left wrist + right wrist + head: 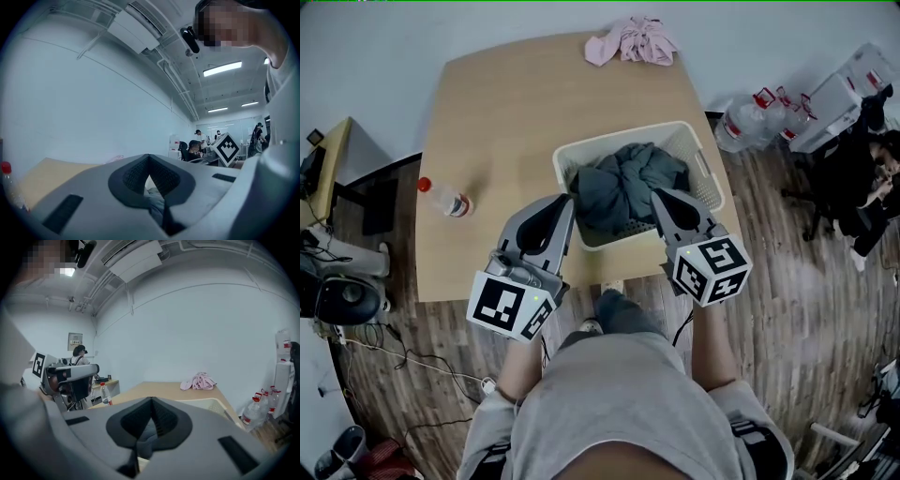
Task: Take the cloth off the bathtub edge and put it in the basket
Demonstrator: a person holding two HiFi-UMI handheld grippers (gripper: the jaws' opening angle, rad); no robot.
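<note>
A dark grey-blue cloth (623, 183) lies bunched inside a white slatted basket (698, 155) on the wooden table (506, 112). My left gripper (567, 200) is shut, its tip over the basket's near left corner beside the cloth. Over the near right part of the basket my right gripper (656, 194) is also shut, its tip at the cloth's right side. In the left gripper view the left gripper (149, 157) has its jaws meeting, with cloth showing behind them. The right gripper (152, 400) looks the same in its own view. No bathtub is in view.
A pink cloth (633, 41) lies at the table's far edge. A red-capped plastic bottle (445, 198) lies on the table's left side. Large water bottles (755, 117) stand on the floor at the right, near a seated person (872, 178).
</note>
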